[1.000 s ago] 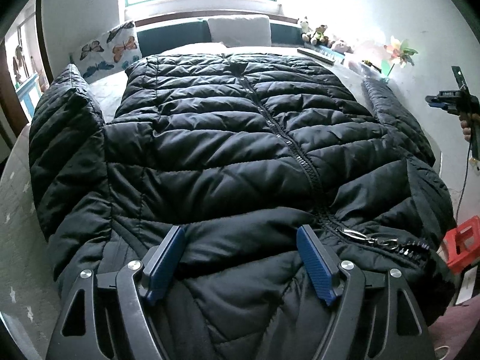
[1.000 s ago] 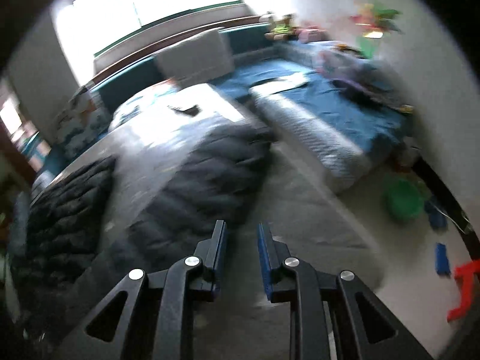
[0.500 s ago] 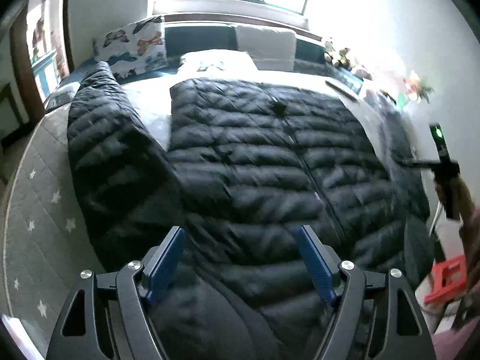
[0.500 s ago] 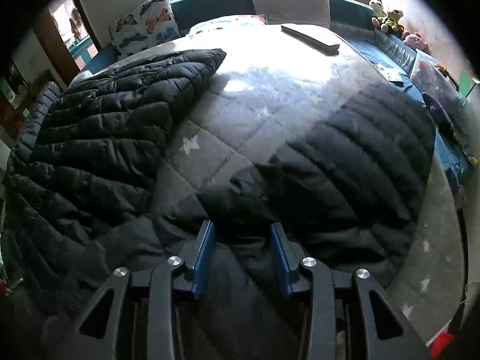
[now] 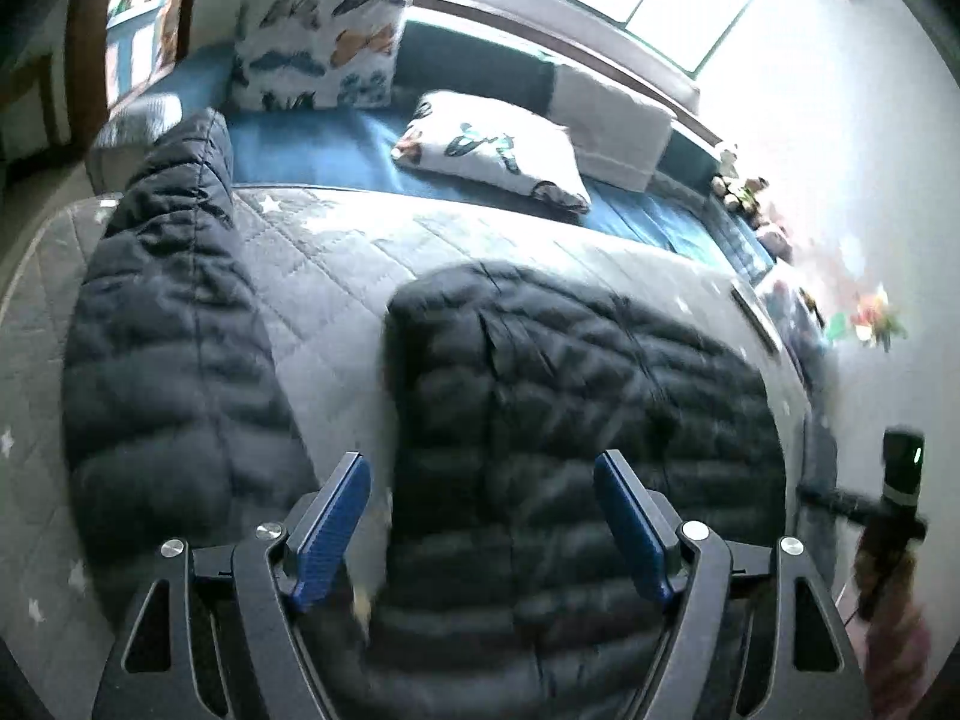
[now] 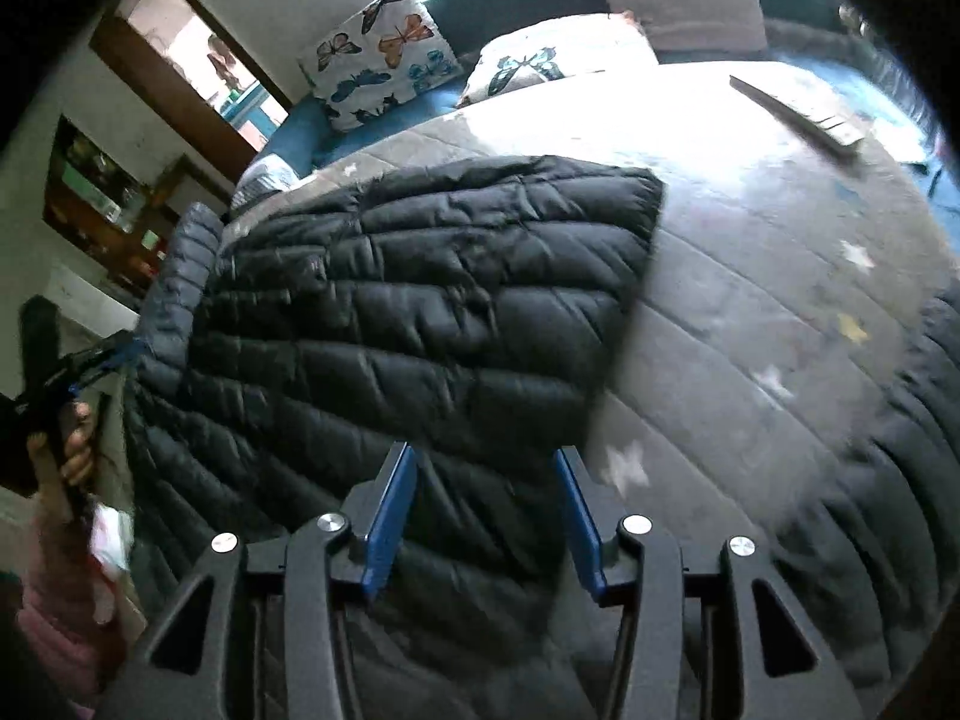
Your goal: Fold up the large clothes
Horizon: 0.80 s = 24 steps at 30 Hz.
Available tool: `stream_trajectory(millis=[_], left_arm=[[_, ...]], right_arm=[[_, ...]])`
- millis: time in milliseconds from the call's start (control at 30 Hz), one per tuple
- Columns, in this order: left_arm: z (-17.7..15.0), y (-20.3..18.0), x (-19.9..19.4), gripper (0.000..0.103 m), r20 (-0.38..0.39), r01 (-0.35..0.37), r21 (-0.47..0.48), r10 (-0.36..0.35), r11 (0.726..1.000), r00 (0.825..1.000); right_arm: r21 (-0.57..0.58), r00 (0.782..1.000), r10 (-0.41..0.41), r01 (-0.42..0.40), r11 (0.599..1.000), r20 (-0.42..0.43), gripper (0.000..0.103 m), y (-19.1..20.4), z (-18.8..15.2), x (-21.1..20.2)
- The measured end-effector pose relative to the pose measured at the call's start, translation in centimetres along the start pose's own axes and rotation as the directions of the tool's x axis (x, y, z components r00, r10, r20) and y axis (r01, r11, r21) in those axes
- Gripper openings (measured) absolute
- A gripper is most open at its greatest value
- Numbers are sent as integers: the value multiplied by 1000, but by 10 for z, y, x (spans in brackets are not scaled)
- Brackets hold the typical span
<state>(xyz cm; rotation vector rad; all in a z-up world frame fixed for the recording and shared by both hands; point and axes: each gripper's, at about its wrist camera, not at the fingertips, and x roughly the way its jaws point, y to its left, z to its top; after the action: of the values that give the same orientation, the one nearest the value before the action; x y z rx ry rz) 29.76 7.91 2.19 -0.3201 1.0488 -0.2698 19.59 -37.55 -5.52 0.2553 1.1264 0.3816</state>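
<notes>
A black quilted puffer jacket (image 5: 576, 408) lies spread on a grey star-patterned quilt (image 5: 336, 252), front down the middle. Its left sleeve (image 5: 168, 324) stretches out along the bed's left side. My left gripper (image 5: 480, 516) is open and empty, hovering over the jacket's near left edge. In the right wrist view the jacket body (image 6: 420, 312) fills the centre-left and its right sleeve (image 6: 900, 432) lies at the right. My right gripper (image 6: 486, 510) is open and empty above the jacket's near right edge.
Butterfly pillows (image 5: 318, 60) (image 6: 384, 54) and a grey cushion (image 5: 612, 120) stand at the head of the bed. A flat dark object (image 6: 792, 111) lies on the quilt's far right. Stuffed toys (image 5: 744, 192) line the wall. Each view shows the other hand-held gripper (image 5: 894, 498) (image 6: 60, 372).
Both grippers have swung toward the jacket's body, the left view panning left. The right gripper's jaws have opened wider.
</notes>
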Motion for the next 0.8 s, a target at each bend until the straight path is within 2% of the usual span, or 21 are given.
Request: stream_trajectory(millis=[100, 233, 367, 467, 500, 567, 700, 733, 767, 800], left_arm=[[35, 20, 24, 82, -48, 29, -94, -34, 995, 998], [70, 47, 59, 82, -77, -17, -178, 3, 984, 997], [86, 67, 97, 82, -128, 5, -255, -39, 967, 991], [91, 70, 120, 82, -148, 12, -264, -53, 965, 988], [92, 70, 124, 82, -143, 28, -268, -69, 963, 987], [97, 69, 131, 82, -112, 152, -300, -193, 942, 975], [108, 60, 136, 83, -54, 214, -311, -242, 926, 969], [111, 59, 134, 83, -28, 254, -326, -278, 911, 960], [116, 59, 126, 83, 27, 332, -345, -344, 878, 938], [117, 59, 120, 83, 61, 377, -347, -380, 859, 923]], right_arm=[[56, 999, 44, -43, 997, -4, 53, -13, 16, 6], [118, 997, 79, -80, 990, 12, 53, -35, 36, 16], [172, 992, 121, -123, 977, 22, 53, -52, 48, 26], [192, 988, 152, -153, 969, 19, 53, -59, 51, 31], [190, 988, 152, -153, 970, 20, 53, -60, 51, 30], [189, 988, 144, -150, 970, 49, 53, -61, 49, 25], [213, 988, 146, -154, 965, 52, 53, -69, 48, 21], [219, 987, 154, -162, 962, 54, 53, -70, 47, 20], [222, 986, 157, -166, 961, 58, 53, -71, 46, 19], [222, 985, 159, -169, 960, 62, 53, -73, 46, 17]])
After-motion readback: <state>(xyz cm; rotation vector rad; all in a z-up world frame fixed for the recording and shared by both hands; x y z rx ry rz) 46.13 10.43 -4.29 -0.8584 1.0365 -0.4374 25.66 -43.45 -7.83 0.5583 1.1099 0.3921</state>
